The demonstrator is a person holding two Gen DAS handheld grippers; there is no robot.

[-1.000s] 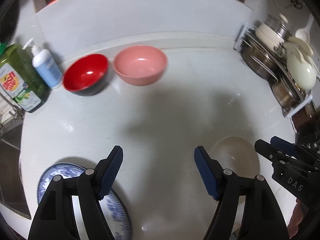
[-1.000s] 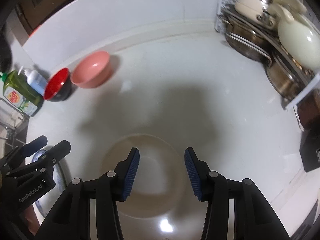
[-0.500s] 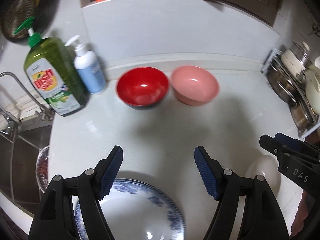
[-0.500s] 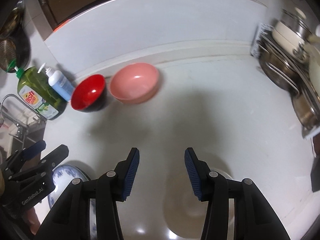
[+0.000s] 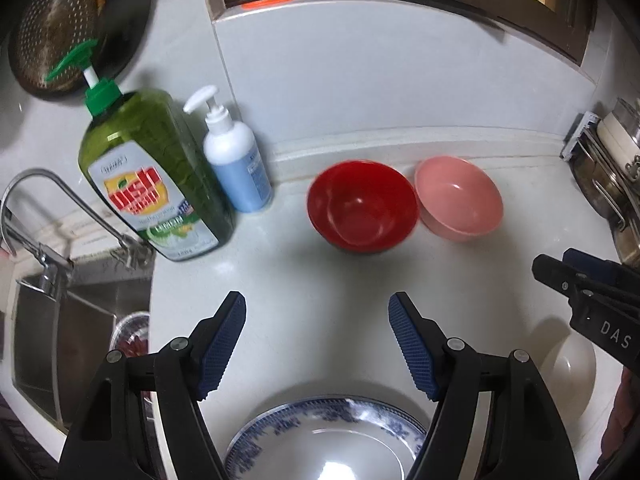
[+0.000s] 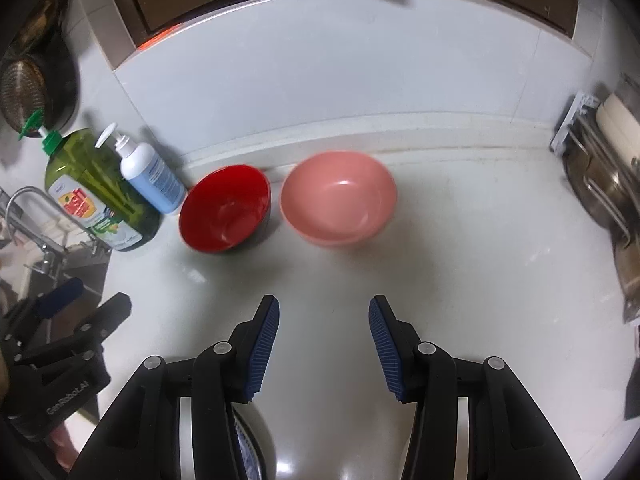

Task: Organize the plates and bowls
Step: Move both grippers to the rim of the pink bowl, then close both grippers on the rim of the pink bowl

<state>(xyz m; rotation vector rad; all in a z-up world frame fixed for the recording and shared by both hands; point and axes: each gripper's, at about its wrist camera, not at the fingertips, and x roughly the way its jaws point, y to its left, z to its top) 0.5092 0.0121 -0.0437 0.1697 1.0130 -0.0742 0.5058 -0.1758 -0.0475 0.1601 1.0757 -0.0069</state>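
worktop: the glossy white worktop (image 5: pixel 320 272) fills most of both views, its back edge meeting a pale wall and its left end running to a steel sink (image 5: pixel 56 332) that the frame edge cuts.
dish rack: a metal rack of pots and lids (image 6: pixel 600 184) at the right border, only partly in frame and distorted.
green bottle: a large green pump bottle of dish soap (image 5: pixel 148 176) stands by the sink; beside it, touching or nearly so, a small white and blue pump bottle (image 5: pixel 236 160).
blue plate: a white plate with a blue pattern (image 5: pixel 324 440) lies on the worktop under the left tongs, its near half cut off at the bottom edge.
red bowl: a red bowl with a dark outside (image 5: pixel 362 206) stands upright near the back wall, slightly blurred.
pink bowl: a pale pink bowl (image 5: pixel 458 198) stands just right of the red one; whether the rims touch I cannot tell.
white bowl: a pale cream dish (image 5: pixel 572 376) lies at lower right, largely hidden behind the right tongs.
left tongs: the left tongs (image 5: pixel 316 344) hang above the worktop, angled steeply down, released, with nothing between the blue pads.
right tongs: the right tongs (image 6: pixel 324 344) point steeply down, held apart and empty, narrower than the left.
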